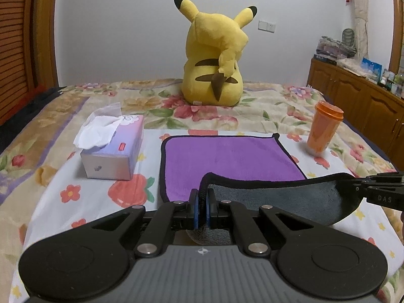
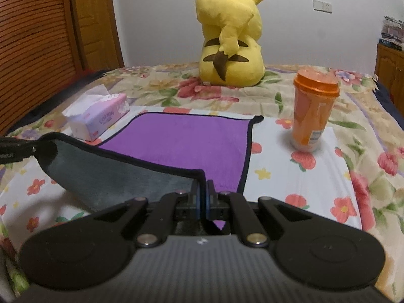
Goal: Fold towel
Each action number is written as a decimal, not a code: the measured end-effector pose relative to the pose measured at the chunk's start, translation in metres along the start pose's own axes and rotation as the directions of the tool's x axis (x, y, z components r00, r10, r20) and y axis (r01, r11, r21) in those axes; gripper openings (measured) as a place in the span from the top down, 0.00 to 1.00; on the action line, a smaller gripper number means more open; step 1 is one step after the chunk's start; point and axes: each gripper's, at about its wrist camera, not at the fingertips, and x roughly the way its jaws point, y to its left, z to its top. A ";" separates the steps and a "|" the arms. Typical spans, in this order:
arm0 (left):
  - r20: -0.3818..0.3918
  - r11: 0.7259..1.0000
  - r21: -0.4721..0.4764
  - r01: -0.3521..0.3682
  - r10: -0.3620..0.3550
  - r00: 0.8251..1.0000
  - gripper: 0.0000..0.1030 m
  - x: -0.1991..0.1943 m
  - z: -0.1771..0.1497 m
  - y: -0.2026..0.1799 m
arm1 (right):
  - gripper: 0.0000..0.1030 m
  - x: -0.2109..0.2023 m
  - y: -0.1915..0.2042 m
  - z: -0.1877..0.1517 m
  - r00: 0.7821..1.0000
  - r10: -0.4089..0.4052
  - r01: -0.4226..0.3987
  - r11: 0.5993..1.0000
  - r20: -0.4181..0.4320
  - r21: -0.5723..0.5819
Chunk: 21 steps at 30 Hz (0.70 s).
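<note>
A purple towel (image 1: 227,159) with black trim and a grey underside lies on the bed; it also shows in the right wrist view (image 2: 181,141). Its near edge is lifted and turned over, showing the grey side (image 1: 290,202). My left gripper (image 1: 202,202) is shut on the towel's near left corner. My right gripper (image 2: 202,197) is shut on the near right corner. Each gripper shows in the other's view, the right one (image 1: 373,189) at the right edge and the left one (image 2: 15,149) at the left edge.
A tissue box (image 1: 113,149) sits left of the towel. An orange lidded cup (image 2: 313,113) stands to its right. A yellow plush toy (image 1: 214,58) sits behind on the floral bedspread (image 1: 75,197). Wooden cabinets (image 1: 353,96) line the right side.
</note>
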 end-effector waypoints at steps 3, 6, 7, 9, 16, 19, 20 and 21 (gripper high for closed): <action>0.010 1.000 0.006 0.003 -0.003 1.000 0.92 0.000 0.003 -0.001 | 0.96 0.000 0.000 0.003 1.000 0.001 -0.001 1.000 0.010 -0.010; 0.021 1.000 0.012 0.005 -0.005 1.000 0.92 -0.001 0.006 -0.002 | 0.96 -0.001 -0.002 0.005 1.000 0.003 -0.003 1.000 0.023 -0.014; 0.024 1.000 0.016 0.000 0.000 1.000 0.92 0.000 0.007 -0.003 | 0.96 -0.001 -0.002 0.007 1.000 0.003 -0.002 1.000 0.029 -0.016; 0.026 1.000 0.018 -0.009 0.008 1.000 0.92 0.001 0.008 -0.003 | 0.96 -0.002 -0.002 0.008 0.999 0.005 -0.004 1.000 0.037 -0.019; 0.029 1.000 0.020 -0.012 0.011 1.000 0.92 0.010 0.014 0.000 | 0.96 0.006 -0.007 0.009 0.999 -0.004 0.005 1.000 0.035 -0.022; 0.028 1.000 0.026 -0.009 0.008 1.000 0.92 0.015 0.016 0.000 | 0.96 0.012 -0.010 0.008 1.000 -0.008 0.008 1.000 0.027 -0.019; 0.029 1.000 0.029 -0.007 0.006 1.000 0.92 0.016 0.016 0.000 | 0.96 0.013 -0.010 0.008 1.000 -0.007 0.007 1.000 0.026 -0.020; 0.031 0.999 0.032 -0.005 0.004 1.000 0.92 0.017 0.017 0.000 | 0.96 0.014 -0.011 0.008 1.000 -0.006 0.006 1.000 0.026 -0.020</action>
